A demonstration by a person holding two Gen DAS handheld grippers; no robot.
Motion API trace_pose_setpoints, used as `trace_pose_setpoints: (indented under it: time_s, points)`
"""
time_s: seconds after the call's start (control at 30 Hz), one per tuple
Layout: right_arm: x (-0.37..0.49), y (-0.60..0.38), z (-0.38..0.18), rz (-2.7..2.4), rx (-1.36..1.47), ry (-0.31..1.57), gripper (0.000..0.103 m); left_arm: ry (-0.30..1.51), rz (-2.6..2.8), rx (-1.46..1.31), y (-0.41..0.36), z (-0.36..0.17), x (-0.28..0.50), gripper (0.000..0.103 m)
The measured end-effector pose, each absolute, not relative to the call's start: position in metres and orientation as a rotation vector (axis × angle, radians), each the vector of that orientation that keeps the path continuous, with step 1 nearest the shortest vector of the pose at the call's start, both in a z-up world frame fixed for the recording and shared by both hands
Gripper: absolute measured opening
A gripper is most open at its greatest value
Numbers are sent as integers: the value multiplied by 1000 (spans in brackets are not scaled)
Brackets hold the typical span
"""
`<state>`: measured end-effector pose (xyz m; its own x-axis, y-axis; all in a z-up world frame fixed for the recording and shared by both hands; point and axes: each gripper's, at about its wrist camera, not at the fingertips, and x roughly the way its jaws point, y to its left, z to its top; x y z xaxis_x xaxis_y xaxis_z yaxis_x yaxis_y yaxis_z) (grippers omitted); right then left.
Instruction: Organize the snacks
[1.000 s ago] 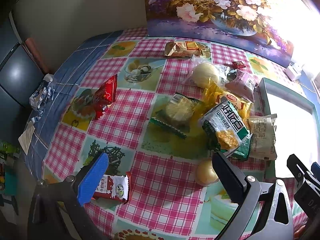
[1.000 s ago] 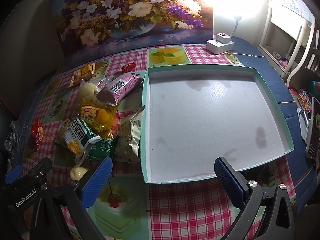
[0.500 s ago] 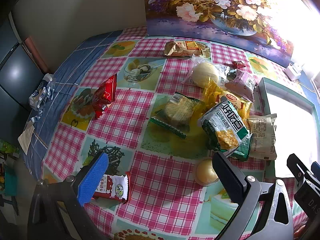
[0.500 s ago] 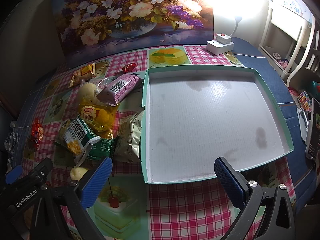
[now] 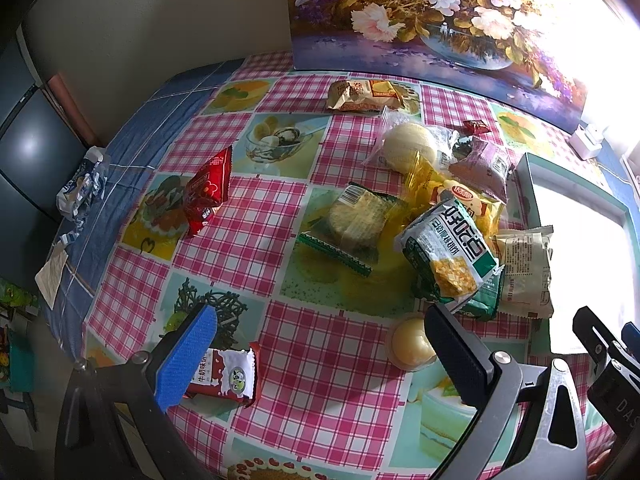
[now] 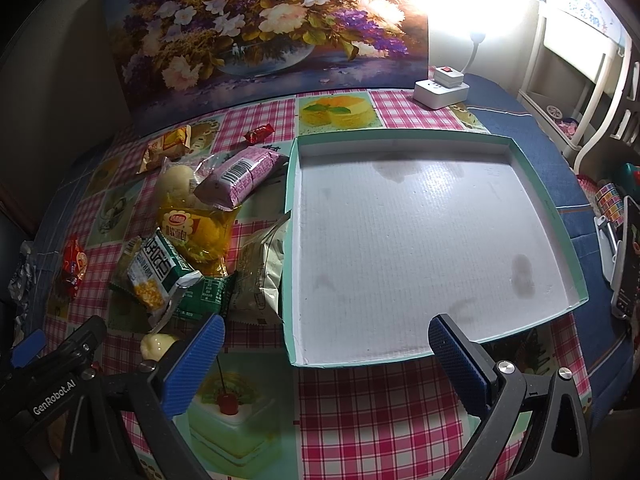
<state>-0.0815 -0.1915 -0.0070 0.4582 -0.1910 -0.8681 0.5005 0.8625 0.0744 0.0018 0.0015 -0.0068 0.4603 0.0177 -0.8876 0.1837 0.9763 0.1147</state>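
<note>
A pile of snacks lies left of an empty teal-rimmed white tray (image 6: 496,134): a green-white cracker pack (image 5: 448,248), a yellow bag (image 6: 200,232), a purple pack (image 6: 244,174), a beige pack (image 6: 262,272), a round bun (image 5: 408,146), a clear-wrapped cake (image 5: 358,220) and a jelly cup (image 5: 410,344). A red pack (image 5: 208,190) and a red-white milk candy pack (image 5: 228,374) lie apart. My left gripper (image 5: 320,356) is open above the table's near edge, its left pad over the milk candy pack. My right gripper (image 6: 326,364) is open over the tray's near rim.
A flower painting (image 6: 264,28) stands at the back. A white power strip (image 6: 440,88) sits behind the tray. A small red candy (image 6: 258,134) and an orange-brown pack (image 5: 364,94) lie near the painting. Crumpled wrappers (image 5: 80,188) lie at the table's left edge.
</note>
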Motion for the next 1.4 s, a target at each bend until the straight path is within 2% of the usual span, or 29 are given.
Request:
trace_pose_setpoints:
  time_s: [0.83, 1.03, 1.4]
  points:
    - [-78, -187, -11, -429, 323, 1022, 103, 1105, -107, 153, 10, -8, 3, 103]
    - [-67, -178, -14, -382, 315, 1047, 103, 1098, -53, 83, 49, -5, 9, 103]
    - [-36, -132, -35, -165, 328, 1133, 103, 1207, 120, -88, 149, -47, 13, 103]
